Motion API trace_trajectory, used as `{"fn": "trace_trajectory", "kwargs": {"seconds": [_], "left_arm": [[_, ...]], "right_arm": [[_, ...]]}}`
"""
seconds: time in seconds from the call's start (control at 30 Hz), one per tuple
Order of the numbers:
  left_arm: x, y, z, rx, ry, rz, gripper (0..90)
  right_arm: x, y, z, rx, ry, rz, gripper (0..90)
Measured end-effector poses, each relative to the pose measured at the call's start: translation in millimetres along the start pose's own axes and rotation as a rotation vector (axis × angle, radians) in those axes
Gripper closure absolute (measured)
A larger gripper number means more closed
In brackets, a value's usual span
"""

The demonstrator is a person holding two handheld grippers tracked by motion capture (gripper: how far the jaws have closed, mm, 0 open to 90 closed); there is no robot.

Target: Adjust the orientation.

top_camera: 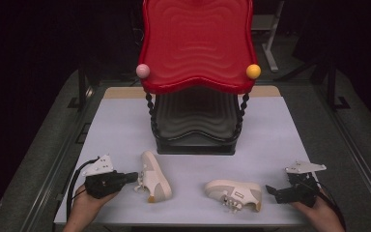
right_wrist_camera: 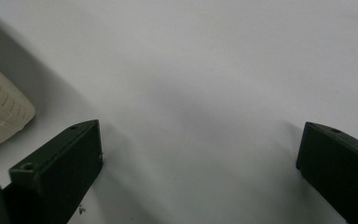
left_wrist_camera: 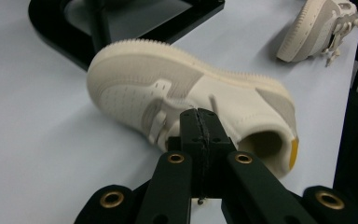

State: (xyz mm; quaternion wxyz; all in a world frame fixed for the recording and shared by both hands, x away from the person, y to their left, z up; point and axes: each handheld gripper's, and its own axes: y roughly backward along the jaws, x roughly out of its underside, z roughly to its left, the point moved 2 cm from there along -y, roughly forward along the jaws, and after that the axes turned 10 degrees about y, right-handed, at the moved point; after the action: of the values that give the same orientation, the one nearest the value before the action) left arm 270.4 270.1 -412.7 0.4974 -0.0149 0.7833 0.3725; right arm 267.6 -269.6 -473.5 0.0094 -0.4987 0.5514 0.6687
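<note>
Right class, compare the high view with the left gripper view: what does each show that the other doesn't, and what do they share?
High view alone: the red shelf top with its pink ball and yellow ball, and the right gripper, open.

Left gripper view alone: the left gripper with fingers shut against the near shoe's laces, and that shoe's orange heel tab.

Both: the near shoe, the far shoe, the rack's black base and the white table.

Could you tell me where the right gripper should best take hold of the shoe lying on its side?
Probably the heel collar of the right shoe: it lies on its side, heel toward the right gripper, whose jaws stand open. Come in from the right and pinch the collar rim.
</note>
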Motion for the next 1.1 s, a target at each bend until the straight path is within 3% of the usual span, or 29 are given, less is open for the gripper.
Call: {"fn": "trace_trajectory", "kwargs": {"seconds": [0.1,0.5,0.8,1.1], "left_arm": [[-1.0,-8.8,-2.6,0.011,-0.017,0.027,89.9],[-9.6,-21.9,-2.1,0.062,-0.002,0.015,89.9],[-24.7,-42.5,-6.2,0.069,-0.035,0.031,90.0],[-30.6,-50.3,-6.9,0.082,-0.036,0.03,90.0]], "right_arm": [[0.1,0.0,0.1,0.001,0.0,-0.001,0.0],[0.0,0.0,0.0,0.0,0.0,0.0,0.0],[0.1,0.0,-0.1,0.0,0.0,0.0,0.0],[0.1,0.0,-0.1,0.0,0.0,0.0,0.0]]}}
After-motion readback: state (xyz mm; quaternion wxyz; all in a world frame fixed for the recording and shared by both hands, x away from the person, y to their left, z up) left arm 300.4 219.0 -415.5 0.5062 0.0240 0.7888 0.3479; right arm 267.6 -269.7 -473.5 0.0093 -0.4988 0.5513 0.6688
